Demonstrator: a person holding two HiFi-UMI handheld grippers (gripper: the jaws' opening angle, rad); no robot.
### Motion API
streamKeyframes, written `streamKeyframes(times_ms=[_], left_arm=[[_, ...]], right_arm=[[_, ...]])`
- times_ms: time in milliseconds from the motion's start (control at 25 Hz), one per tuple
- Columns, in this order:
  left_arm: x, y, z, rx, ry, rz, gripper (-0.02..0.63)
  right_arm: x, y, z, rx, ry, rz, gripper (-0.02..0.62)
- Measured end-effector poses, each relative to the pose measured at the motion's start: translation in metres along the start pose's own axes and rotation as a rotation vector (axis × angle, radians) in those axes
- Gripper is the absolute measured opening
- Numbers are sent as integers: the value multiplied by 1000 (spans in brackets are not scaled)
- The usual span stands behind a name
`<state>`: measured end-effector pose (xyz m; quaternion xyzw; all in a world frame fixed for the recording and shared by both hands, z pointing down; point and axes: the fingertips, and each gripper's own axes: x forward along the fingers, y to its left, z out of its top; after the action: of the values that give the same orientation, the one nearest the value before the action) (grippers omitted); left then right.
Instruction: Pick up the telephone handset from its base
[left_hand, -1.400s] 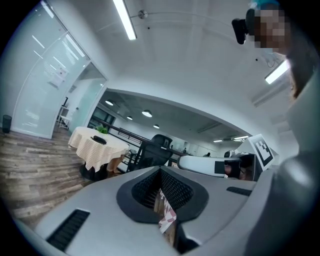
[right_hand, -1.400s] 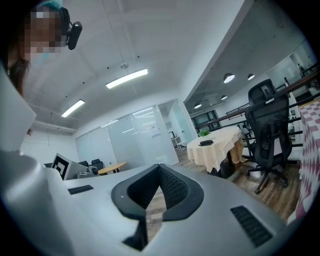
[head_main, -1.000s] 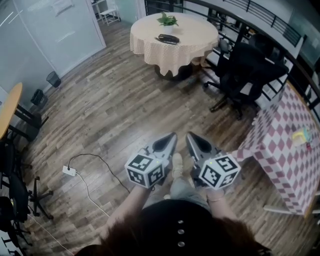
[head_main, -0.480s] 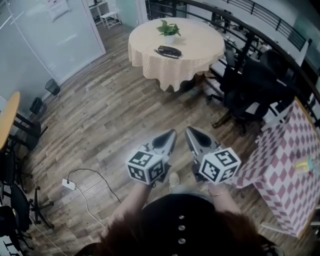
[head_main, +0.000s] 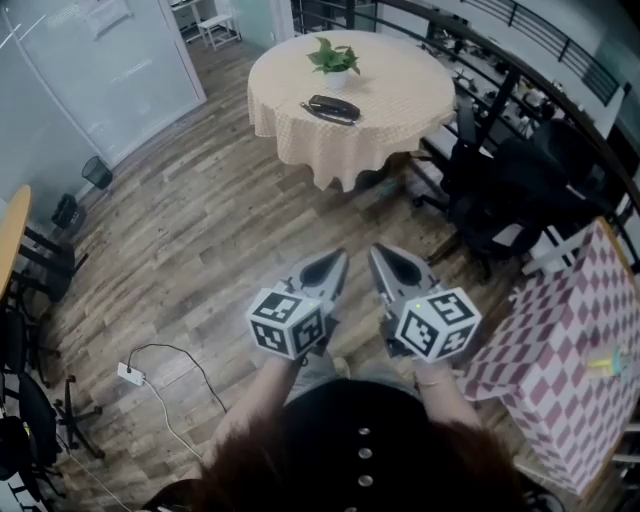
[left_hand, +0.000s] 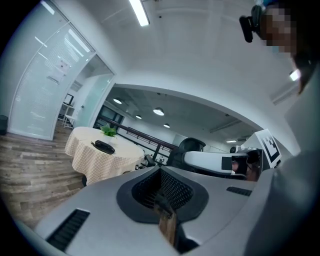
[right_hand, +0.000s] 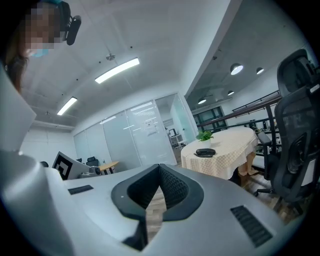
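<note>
The black telephone (head_main: 333, 108) lies with its handset on the base, on a round table with a beige cloth (head_main: 405, 80), far ahead of both grippers. It also shows small in the left gripper view (left_hand: 104, 146) and the right gripper view (right_hand: 205, 152). My left gripper (head_main: 335, 263) and right gripper (head_main: 386, 260) are held side by side in front of the person's body, over the wood floor, pointing toward the table. Both are shut with nothing between their fingers; only a thin slit shows between the left gripper's (left_hand: 162, 200) jaws and the right gripper's (right_hand: 157, 192).
A potted plant (head_main: 334, 57) stands on the table behind the phone. Black office chairs (head_main: 500, 185) stand right of the table, along a railing. A red-checked table (head_main: 560, 330) is at the near right. A power strip with cable (head_main: 130, 373) lies on the floor at left.
The round table and phone have come nearer and lower in the head view as the person walks toward them. Both grippers stay shut and side by side.
</note>
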<state>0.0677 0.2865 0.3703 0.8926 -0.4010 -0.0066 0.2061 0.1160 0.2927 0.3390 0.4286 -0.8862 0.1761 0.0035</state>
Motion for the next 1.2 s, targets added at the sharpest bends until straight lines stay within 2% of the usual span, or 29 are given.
streamKeyframes(times_ms=[280,560,880,1200], left_arm=[[37,21,7,-11,24,-20,6],[82,69,23,-22,35,-38,6],[133,143,72,-19,25,-48,6],[187,220,126,-9,31,-68,6]], right_arm=[[30,-32,-1,27,26,-31,11],[86,-69,4,49,27,-54,11],[178,-103,27,58,40,-56,11],[271,-139,70,49,20,-84,11]])
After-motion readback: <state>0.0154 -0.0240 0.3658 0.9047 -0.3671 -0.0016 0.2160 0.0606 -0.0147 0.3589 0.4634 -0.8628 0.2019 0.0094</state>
